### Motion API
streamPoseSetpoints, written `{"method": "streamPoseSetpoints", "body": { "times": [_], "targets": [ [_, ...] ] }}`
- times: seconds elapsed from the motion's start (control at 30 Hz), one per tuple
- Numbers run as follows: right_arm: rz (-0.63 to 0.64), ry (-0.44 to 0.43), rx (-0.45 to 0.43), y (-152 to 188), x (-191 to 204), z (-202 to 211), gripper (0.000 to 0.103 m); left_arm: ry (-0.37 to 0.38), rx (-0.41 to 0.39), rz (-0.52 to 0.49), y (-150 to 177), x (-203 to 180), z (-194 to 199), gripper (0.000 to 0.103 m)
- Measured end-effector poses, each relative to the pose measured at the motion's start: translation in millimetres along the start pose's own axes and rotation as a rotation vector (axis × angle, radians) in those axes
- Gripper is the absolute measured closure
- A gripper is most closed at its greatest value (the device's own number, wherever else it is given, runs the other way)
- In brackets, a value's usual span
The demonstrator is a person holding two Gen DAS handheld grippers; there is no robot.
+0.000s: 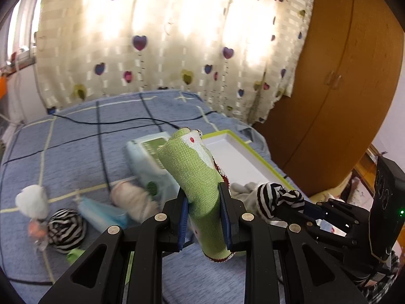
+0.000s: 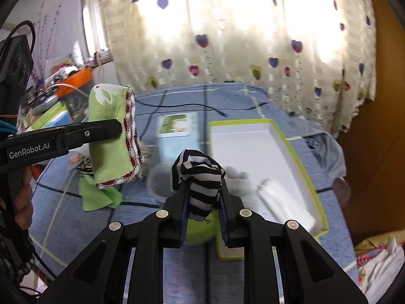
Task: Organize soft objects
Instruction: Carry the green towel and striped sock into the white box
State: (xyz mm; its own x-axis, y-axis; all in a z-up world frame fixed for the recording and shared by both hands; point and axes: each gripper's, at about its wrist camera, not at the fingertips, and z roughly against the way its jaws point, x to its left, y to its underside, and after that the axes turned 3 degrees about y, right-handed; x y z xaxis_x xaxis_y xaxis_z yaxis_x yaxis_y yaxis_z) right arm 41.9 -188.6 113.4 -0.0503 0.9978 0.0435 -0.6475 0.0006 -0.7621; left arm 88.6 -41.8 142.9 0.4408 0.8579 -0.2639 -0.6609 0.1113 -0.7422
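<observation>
My left gripper [image 1: 203, 200] is shut on a folded green cloth with red-white trim [image 1: 192, 174] and holds it above the blue bed; the cloth also shows in the right wrist view [image 2: 111, 136]. My right gripper [image 2: 203, 200] is shut on a black-and-white striped sock [image 2: 200, 177], also seen from the left [image 1: 276, 197]. A white tray with a lime rim [image 2: 303, 167] lies on the bed ahead, holding a white item [image 2: 281, 197] and a grey-white sock [image 2: 238, 179].
On the bed [image 1: 76, 136] lie a tissue pack [image 1: 149, 157], a beige roll [image 1: 131, 197], a blue pouch [image 1: 101, 212], another striped sock ball [image 1: 65, 230], a white ball [image 1: 33, 200] and a black cable [image 1: 114, 121]. A wooden wardrobe [image 1: 336, 88] stands right.
</observation>
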Motion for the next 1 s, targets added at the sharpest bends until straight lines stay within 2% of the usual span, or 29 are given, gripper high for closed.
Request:
{"method": "streamPoseSetpoints", "body": {
  "times": [0.27,0.5,0.73,1.0],
  "targets": [
    [-0.062,0.091,0.019,0.8,-41.0,-4.1,0.082,0.091,0.055,-0.017,-17.4,-19.6,-40.6,0.082],
    [-0.101,0.145,0.042,1.2,-71.6,-14.4,0.082,0.120,0.100,-0.033,-26.1,-33.7,-75.5,0.082],
    [-0.119,0.169,0.069,3.5,-85.3,-27.6,0.082,0.154,0.144,-0.028,-31.8,-41.8,-107.1,0.082],
    [-0.117,0.151,0.082,5.9,-87.5,-35.0,0.082,0.163,0.181,-0.037,-37.1,-50.4,-134.2,0.082]
  ]
}}
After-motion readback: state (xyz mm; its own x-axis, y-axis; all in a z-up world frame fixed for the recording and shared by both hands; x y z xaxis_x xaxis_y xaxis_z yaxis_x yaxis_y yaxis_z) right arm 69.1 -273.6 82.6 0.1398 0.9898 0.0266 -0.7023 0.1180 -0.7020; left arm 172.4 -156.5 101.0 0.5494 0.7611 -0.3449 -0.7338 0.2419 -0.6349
